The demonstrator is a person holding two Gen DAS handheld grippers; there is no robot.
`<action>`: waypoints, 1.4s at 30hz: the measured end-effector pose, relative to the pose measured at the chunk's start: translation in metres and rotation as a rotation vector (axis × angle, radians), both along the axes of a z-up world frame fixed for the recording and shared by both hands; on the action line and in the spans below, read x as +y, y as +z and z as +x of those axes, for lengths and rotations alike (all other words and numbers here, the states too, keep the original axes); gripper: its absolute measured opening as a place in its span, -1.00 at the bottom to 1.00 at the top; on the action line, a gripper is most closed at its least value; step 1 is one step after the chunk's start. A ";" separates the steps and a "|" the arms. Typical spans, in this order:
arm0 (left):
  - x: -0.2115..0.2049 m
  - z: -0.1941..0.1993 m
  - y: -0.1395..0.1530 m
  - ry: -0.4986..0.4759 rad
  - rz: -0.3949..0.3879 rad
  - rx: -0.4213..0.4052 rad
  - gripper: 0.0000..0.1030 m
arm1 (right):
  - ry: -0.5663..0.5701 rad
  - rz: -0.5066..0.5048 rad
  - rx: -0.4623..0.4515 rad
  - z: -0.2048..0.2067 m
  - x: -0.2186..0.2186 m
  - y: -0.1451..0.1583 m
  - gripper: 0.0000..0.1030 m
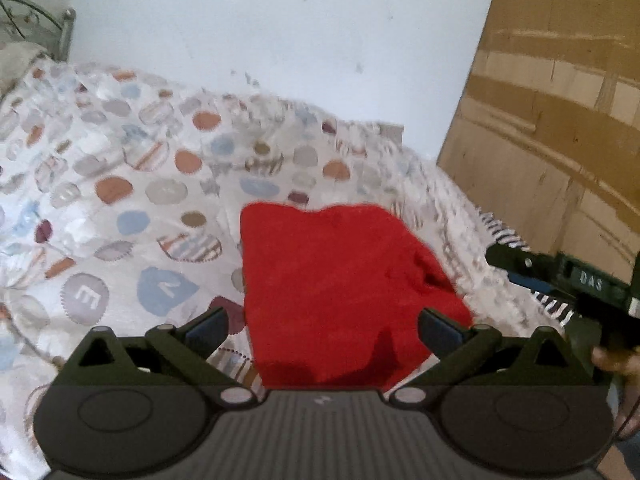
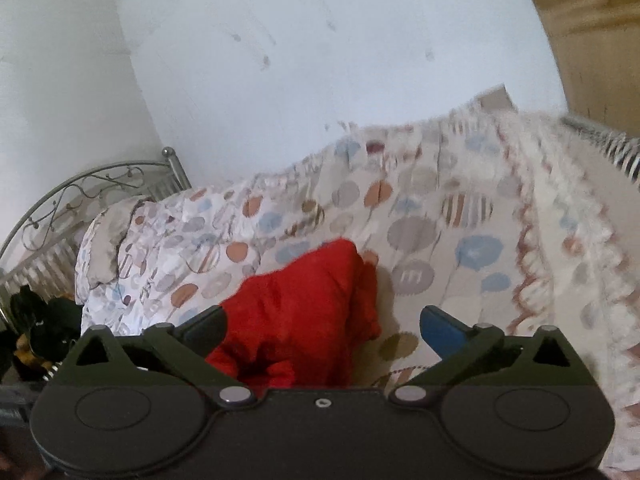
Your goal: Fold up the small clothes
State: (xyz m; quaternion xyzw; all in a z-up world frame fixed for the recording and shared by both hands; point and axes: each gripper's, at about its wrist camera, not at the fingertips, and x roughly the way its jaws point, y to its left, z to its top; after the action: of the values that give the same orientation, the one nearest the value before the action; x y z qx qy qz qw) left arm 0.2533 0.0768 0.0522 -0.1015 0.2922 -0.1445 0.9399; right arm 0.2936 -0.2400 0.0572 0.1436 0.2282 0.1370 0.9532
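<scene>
A small red garment (image 1: 340, 292) lies folded into a rough block on the patterned bedspread (image 1: 132, 184). In the left wrist view my left gripper (image 1: 322, 326) hangs above its near edge, jaws wide open and holding nothing. My right gripper (image 1: 560, 280) shows at that view's right edge, beside the garment. In the right wrist view the red garment (image 2: 304, 312) sits below and left of centre. My right gripper (image 2: 324, 330) is open over its near right part, with nothing pinched between the blue pads (image 2: 442, 330).
The bedspread (image 2: 460, 240) covers a bed against a white wall (image 1: 280, 28). A wooden wardrobe (image 1: 560, 120) stands at the right. A metal headboard (image 2: 80, 192) and a pillow (image 2: 112, 240) lie at the bed's left end. A hand (image 1: 616, 360) grips the right tool.
</scene>
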 end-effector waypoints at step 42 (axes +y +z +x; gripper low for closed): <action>0.018 -0.242 -0.025 0.245 0.129 -0.201 0.99 | -0.078 -0.305 -0.258 -0.277 0.038 0.001 0.99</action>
State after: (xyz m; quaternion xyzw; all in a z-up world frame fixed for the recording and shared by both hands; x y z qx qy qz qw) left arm 0.0113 0.0947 0.0273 -0.0610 0.1908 -0.0193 0.9795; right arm 0.0170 -0.2024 0.0581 -0.0127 0.1165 0.0813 0.9898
